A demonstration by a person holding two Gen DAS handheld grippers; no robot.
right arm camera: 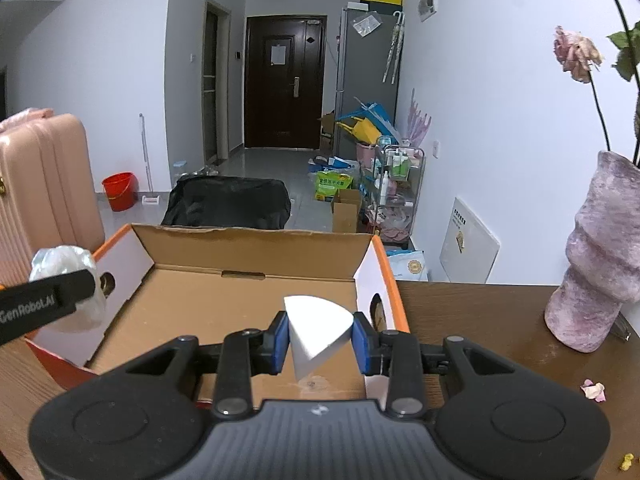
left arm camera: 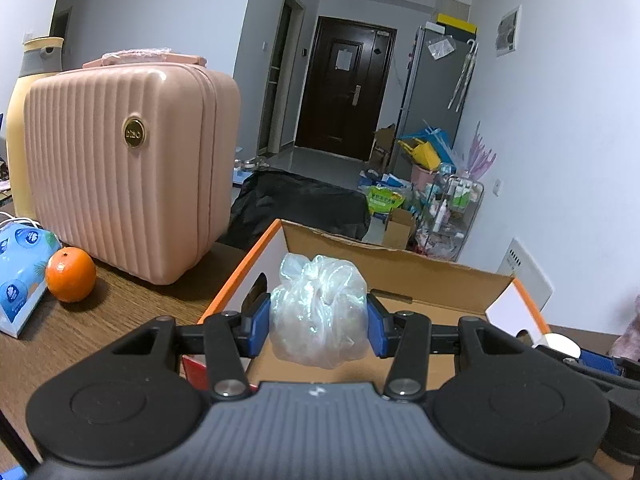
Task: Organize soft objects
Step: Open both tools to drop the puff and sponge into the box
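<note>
Left gripper [left arm camera: 319, 322] is nearest, pads clamped on a crumpled clear plastic bag [left arm camera: 319, 312], held over the left end of the open cardboard box [right arm camera: 256, 236]. Right gripper [right arm camera: 320, 338] pinches a white foam wedge [right arm camera: 318, 330] above the box floor, toward its right wall. Step in hand: carrying both soft items into the box (both look past the near rim). Next move, I'd say: lower slightly, then release each clear of the other. Pink suitcase [left arm camera: 128, 168] and orange [left arm camera: 70, 275] sit off left, untouched.
</note>
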